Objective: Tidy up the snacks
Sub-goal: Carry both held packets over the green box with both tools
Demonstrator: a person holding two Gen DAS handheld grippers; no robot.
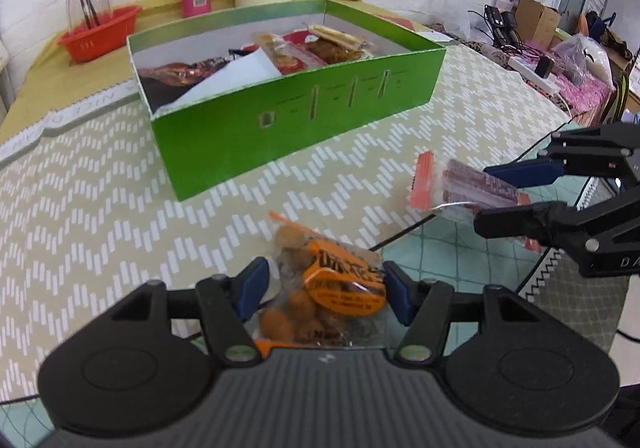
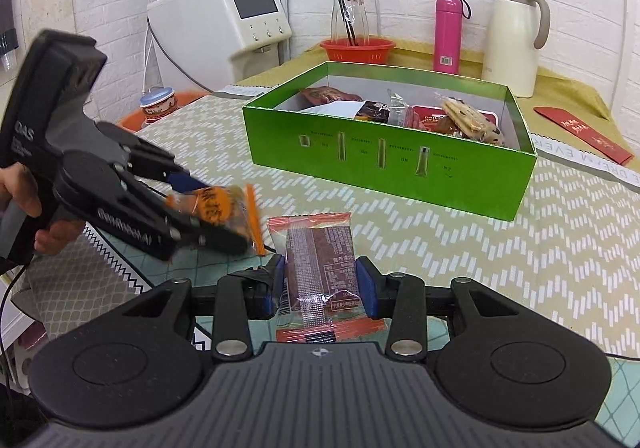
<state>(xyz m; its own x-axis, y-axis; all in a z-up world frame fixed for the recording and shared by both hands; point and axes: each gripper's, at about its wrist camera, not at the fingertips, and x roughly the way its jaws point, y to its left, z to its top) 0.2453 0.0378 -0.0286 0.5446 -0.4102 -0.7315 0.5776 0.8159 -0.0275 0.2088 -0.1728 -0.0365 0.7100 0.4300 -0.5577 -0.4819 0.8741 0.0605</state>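
A clear bag of brown nuts with an orange label lies near the table's front edge. My left gripper stands open around it, a blue pad on each side, neither clearly pressing. From the right wrist view that gripper and bag sit low at the left. My right gripper is shut on a red-edged snack packet, also seen at the right of the left wrist view. The green box behind holds several wrapped snacks.
At the back stand a red basket with a glass carafe, a pink bottle and a cream jug. A red envelope lies at the far right. A white dispenser stands left. The table edge runs close by.
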